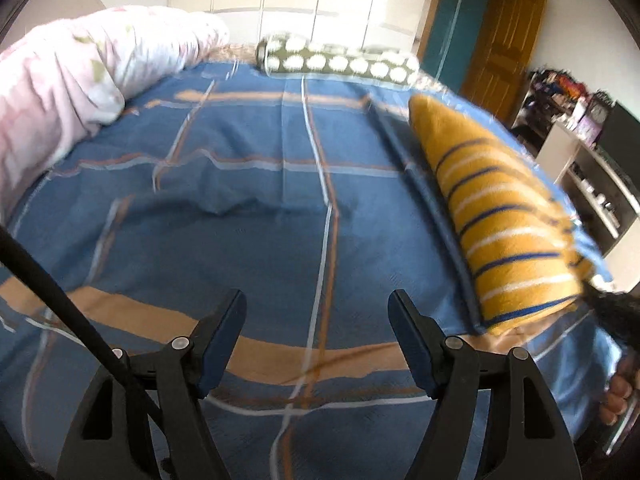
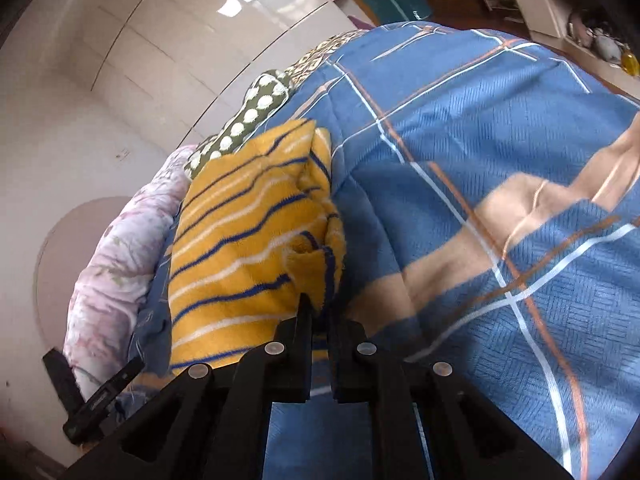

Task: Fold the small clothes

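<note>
A small yellow garment with white and blue stripes is held up off the bed at the right of the left wrist view. My right gripper is shut on a corner of this garment, which hangs folded over ahead of its fingers. My left gripper is open and empty, low over the blue checked bedsheet, well left of the garment. In the left wrist view the right gripper is a dark blur at the garment's lower end.
A pink floral quilt is rolled along the bed's far left. A green bolster with white dots lies at the head. White wardrobes, a wooden door and shelves stand beyond the bed.
</note>
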`<state>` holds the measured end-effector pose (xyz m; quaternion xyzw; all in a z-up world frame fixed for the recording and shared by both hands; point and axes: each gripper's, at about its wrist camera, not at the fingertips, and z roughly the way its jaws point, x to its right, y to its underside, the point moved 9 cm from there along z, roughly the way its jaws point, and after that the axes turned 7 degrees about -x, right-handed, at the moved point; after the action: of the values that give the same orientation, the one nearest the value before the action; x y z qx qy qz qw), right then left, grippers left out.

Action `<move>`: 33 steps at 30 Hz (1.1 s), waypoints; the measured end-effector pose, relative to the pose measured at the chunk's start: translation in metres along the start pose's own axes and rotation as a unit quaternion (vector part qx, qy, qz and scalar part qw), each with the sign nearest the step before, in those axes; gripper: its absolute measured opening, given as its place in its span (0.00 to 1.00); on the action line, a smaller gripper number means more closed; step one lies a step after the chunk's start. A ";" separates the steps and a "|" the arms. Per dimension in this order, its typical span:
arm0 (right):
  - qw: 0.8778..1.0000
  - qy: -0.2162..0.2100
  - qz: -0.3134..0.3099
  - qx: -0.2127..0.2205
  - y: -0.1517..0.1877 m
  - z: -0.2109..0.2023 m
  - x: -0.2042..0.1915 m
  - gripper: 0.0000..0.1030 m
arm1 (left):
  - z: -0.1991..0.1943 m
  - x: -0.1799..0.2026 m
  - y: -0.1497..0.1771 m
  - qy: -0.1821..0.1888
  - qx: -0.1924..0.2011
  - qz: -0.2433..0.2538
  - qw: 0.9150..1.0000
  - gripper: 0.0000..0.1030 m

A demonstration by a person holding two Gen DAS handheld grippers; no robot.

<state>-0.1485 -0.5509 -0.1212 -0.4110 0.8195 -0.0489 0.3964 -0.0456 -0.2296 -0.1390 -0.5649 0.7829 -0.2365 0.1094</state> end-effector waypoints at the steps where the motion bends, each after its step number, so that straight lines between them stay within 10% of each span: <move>1: 1.000 0.006 -0.005 0.007 0.000 -0.005 0.000 0.12 | 0.009 -0.001 0.002 -0.004 -0.010 -0.001 1.000 0.70; 10: 0.996 0.005 -0.044 0.079 -0.026 -0.047 -0.032 0.13 | 0.028 -0.004 0.017 -0.049 -0.002 0.014 0.999 0.87; 16: 0.995 -0.020 -0.098 0.030 -0.050 0.004 -0.091 0.13 | 0.031 -0.006 0.016 -0.041 -0.001 0.015 0.999 0.91; 21: 0.996 0.009 -0.037 -0.078 -0.051 0.084 -0.046 0.03 | 0.029 -0.006 0.018 -0.034 0.009 0.014 0.999 0.91; 27: 0.996 0.047 -0.064 -0.037 -0.056 0.054 -0.071 0.13 | 0.029 -0.006 0.018 -0.025 0.013 0.011 1.000 0.92; 33: 0.990 -0.020 -0.133 -0.046 -0.080 0.088 -0.161 0.13 | 0.028 -0.006 0.018 -0.021 0.016 0.010 1.000 0.92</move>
<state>0.0190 -0.4668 -0.0508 -0.5349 0.7507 -0.0555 0.3838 -0.0463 -0.2266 -0.1731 -0.5602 0.7823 -0.2354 0.1372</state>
